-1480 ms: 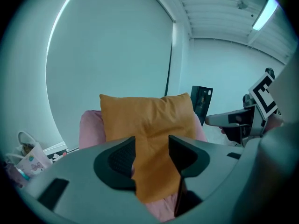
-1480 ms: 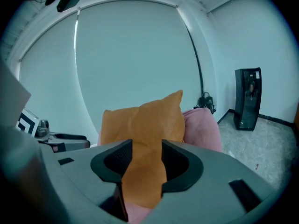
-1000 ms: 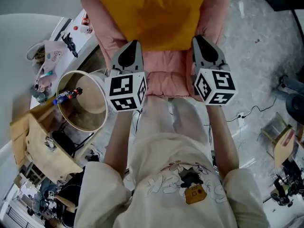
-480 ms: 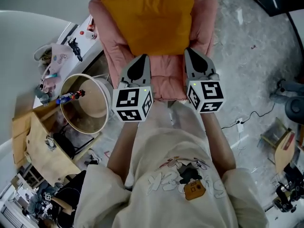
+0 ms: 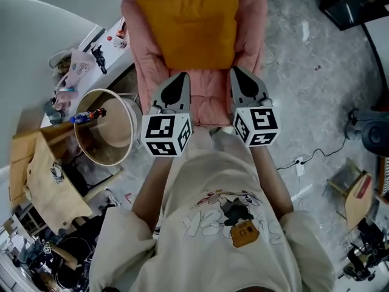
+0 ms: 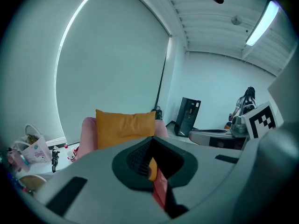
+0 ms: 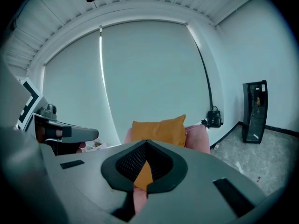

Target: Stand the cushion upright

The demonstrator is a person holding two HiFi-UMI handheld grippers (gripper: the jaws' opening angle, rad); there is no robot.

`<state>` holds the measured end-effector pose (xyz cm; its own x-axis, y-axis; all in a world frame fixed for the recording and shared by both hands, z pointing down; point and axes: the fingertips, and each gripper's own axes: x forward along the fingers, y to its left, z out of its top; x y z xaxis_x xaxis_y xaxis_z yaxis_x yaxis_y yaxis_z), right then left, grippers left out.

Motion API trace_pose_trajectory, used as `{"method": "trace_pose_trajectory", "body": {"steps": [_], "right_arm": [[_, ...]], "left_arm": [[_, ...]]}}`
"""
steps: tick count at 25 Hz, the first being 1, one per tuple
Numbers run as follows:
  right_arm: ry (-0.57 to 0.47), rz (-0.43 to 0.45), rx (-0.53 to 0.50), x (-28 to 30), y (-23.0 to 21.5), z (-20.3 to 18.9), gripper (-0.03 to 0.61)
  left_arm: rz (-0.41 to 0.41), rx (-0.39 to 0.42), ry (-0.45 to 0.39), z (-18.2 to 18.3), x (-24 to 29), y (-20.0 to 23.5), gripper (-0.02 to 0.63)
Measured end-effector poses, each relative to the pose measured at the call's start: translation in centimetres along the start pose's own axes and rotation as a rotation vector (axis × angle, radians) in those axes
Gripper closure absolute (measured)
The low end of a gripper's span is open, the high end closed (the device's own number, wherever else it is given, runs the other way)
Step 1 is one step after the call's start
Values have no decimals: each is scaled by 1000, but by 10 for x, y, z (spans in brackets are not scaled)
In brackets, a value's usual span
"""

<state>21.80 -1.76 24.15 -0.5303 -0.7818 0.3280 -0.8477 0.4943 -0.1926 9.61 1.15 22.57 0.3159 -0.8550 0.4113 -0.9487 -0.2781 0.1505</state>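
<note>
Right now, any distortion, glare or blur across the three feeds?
Head view: sharp, evenly lit, edges bowed by the wide lens. Left gripper view: heavy fisheye, black corners, bluish cast, ceiling light strip blown out. Right gripper view: same fisheye and cast, no glare; orange cushion crisp.

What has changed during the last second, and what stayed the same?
Both the left gripper and the right gripper drew back from the lower corners of the orange cushion toward the person; they are shut and empty, over the pink armchair. The cushion stayed upright against the backrest.
</note>
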Motion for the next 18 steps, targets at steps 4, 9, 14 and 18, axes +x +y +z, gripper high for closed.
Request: {"method": "trace_pose_trajectory", "body": {"steps": [4, 9, 14, 18], "right_arm": [[-23, 29, -36, -34, 10, 5, 557], [-47, 63, -62, -65, 14, 9, 555], [-38, 80, -73, -91, 23, -4, 557], [-38, 77, -81, -105, 30, -10, 557]], "left_arm": [[-7, -4, -22, 0, -26, -30, 608], [-30, -2, -34, -5, -45, -65, 609], [-48, -9, -17, -22, -62, -87, 608], [-65, -8, -20, -31, -73, -95, 609]]}}
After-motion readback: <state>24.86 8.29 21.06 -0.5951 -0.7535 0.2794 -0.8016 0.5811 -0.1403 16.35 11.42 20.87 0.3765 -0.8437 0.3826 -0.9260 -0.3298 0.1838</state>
